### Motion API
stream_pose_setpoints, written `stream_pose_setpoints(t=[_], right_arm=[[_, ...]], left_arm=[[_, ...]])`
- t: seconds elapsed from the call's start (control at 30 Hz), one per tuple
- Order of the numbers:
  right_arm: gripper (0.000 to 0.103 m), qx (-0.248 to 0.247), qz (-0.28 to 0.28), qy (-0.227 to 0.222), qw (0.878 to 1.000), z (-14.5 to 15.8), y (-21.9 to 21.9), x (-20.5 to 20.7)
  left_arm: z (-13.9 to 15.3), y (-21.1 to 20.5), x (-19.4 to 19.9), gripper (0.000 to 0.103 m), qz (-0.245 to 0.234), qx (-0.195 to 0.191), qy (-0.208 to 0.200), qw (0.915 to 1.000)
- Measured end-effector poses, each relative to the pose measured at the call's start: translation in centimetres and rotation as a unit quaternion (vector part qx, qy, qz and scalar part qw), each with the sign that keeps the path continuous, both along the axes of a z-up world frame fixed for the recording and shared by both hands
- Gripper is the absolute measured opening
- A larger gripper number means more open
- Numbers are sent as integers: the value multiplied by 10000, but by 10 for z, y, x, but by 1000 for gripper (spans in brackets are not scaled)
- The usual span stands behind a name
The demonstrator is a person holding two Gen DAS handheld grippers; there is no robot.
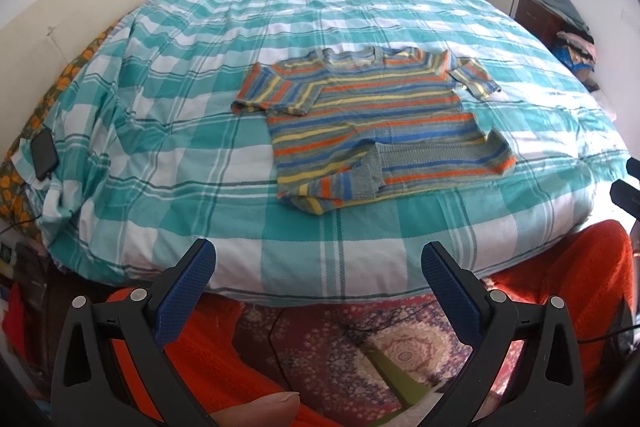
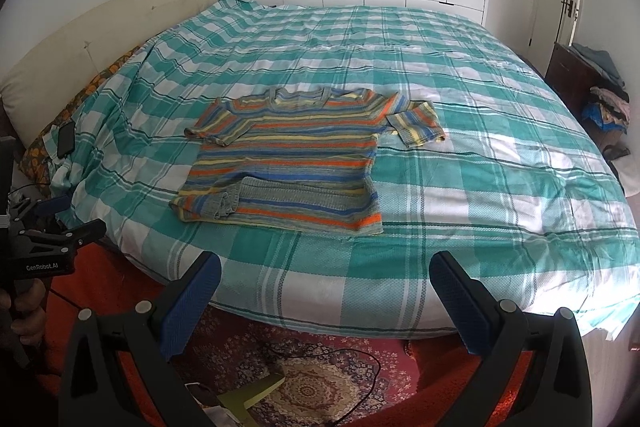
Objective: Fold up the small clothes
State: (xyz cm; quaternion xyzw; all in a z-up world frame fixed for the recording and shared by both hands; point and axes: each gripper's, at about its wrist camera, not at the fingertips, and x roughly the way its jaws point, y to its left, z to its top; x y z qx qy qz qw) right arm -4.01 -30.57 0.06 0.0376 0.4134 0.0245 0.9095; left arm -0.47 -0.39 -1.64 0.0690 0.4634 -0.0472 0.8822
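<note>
Ahead, striped sweater (image 1: 376, 131) flat on the checked bedspread (image 1: 200, 107), well beyond both wide-open, empty tongs: left tongs (image 1: 318, 267), right tongs (image 2: 325, 277).

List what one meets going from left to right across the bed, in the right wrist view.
Cream headboard → black phone at the bed's left edge → striped sweater lying flat on the checked bedspread → dark wooden cabinet → pile of clothes beside the bed.
</note>
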Motion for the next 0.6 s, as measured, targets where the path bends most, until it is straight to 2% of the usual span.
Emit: stream_pose_setpoints(t=[0.4, 0.6], right_arm=[[103, 34, -34, 73, 10000, -2, -3, -1], [103, -47, -72, 109, 9999, -2, -1, -1]], left_arm=[[-3, -2, -1, 103, -52, 123, -2, 9999], [-5, -1, -2, 103, -85, 53, 78, 9999]])
